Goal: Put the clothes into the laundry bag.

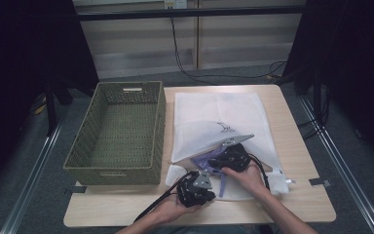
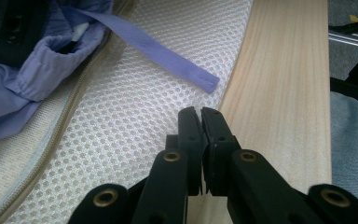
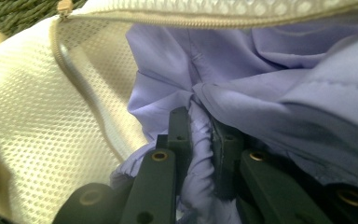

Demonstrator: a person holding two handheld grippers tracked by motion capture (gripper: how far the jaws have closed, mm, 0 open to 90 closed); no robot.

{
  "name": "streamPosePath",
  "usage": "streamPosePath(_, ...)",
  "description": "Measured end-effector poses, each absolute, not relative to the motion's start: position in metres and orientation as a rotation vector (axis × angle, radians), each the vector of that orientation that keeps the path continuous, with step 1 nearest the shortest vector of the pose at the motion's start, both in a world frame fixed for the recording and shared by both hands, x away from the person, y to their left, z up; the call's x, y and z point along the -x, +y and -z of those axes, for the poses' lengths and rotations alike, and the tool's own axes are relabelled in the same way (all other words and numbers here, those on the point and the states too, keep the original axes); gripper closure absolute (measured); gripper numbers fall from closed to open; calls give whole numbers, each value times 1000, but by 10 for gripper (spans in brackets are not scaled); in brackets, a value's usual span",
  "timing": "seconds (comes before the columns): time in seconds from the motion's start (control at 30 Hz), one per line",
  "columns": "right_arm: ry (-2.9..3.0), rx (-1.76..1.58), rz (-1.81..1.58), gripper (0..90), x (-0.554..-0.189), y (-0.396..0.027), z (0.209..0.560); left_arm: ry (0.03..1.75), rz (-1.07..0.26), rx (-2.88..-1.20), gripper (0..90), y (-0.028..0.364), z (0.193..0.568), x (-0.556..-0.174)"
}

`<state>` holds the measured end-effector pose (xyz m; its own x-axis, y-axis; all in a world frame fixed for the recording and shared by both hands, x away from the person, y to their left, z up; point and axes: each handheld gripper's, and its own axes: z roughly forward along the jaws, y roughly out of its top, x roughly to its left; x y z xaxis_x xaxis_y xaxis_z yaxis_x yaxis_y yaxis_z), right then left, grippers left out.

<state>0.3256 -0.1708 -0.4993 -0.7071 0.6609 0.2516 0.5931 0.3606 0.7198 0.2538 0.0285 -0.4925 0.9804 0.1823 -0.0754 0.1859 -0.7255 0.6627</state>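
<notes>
Two tools work at the near edge of the desk (image 1: 302, 146). Our right tool (image 3: 200, 126) has its jaws nearly together and pinches a fold of the lilac garment (image 3: 261, 74), which lies partly inside the open mouth of the white mesh bag (image 1: 224, 109). Our left tool (image 2: 199, 114) is fully closed; its tips rest at the border of the mesh, and we judge that they pin a thin layer of it, though we cannot tell this for sure.

We think the main risk is the zipper (image 3: 70, 70): it runs close beside the cloth, so a push could catch the fabric on its teeth. The lilac strap (image 2: 158, 46) hangs out over the mesh and may stay outside. If the left tool loses its hold, the bag could slide with the garment.

Room is narrow here: the woven basket (image 1: 121, 129) stands just beside the bag on the left, and the bag's lower corner reaches near the desk edge. Farther inside the bag there is free space.
</notes>
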Motion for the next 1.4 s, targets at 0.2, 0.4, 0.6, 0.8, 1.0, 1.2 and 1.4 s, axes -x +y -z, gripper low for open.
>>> streamPosePath(0.2,2490,-1193,-1283,797,-335,-172,500,251,16,-2397,876,29,493,-255)
streamPosePath(0.4,2461,-1216,-1288,796,-342,-173,501,265,22,-2390,872,29,493,-255)
streamPosePath(0.6,2445,-1230,-1279,749,-348,-173,501,246,25,-2394,866,30,493,-256)
streamPosePath(0.8,2479,-1203,-1327,636,-342,-174,493,245,28,-2395,864,30,493,-256)
streamPosePath(1.0,2501,-1144,-1382,583,-331,-180,483,244,30,-2395,862,30,493,-256)
streamPosePath(1.2,2529,-1080,-1361,547,-318,-185,480,245,32,-2392,859,30,493,-256)
streamPosePath(1.4,2580,-1054,-1301,500,-312,-188,490,253,32,-2423,856,31,491,-256)
